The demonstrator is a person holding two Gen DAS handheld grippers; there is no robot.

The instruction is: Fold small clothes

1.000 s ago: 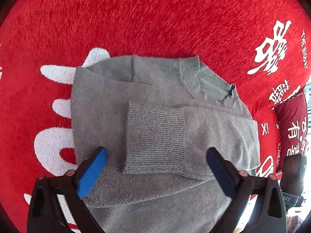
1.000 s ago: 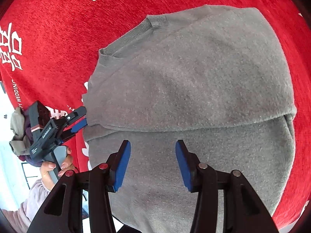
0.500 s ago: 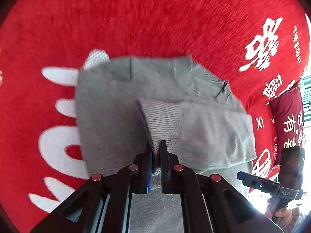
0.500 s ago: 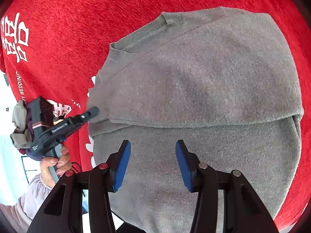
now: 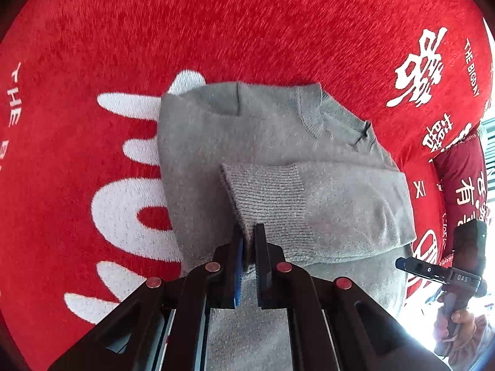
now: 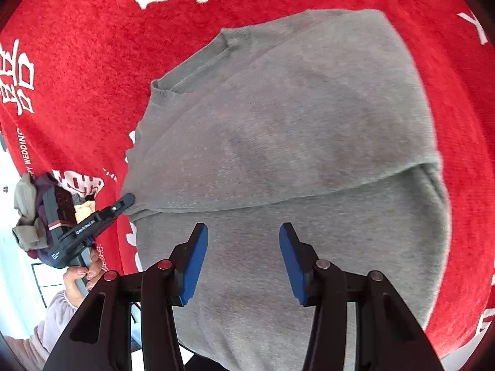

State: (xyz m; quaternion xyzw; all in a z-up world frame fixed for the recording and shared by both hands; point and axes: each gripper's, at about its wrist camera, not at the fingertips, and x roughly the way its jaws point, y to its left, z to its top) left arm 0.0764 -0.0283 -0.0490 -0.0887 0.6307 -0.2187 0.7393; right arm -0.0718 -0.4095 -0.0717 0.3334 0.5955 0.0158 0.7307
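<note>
Grey knit sweater (image 5: 198, 154) lies flat on a red blanket (image 5: 247, 31) with white lettering, filling the centre and lower part of both views. Fabric is soft, slightly fuzzy, uniform mid-grey. Ribbed collar (image 5: 312, 114) sits toward the upper right of the left wrist view. One sleeve is folded across the body, running from the right of the frame toward the centre; its ribbed cuff (image 5: 266, 191) ends just above the tool tips.

Left tool (image 5: 249, 241): blue-padded fingers nearly together, pinching the lower corner of the cuff between them. The corner is lifted slightly off the body.

Right tool (image 6: 243, 247): fingers spread wide, hovering over the lower body of the sweater at lower centre of the right wrist view, nothing between them. A folded edge of the sweater crosses that frame just above the tips.

A bundle of other clothes (image 6: 26, 210) shows at the left edge of the right wrist view.
</note>
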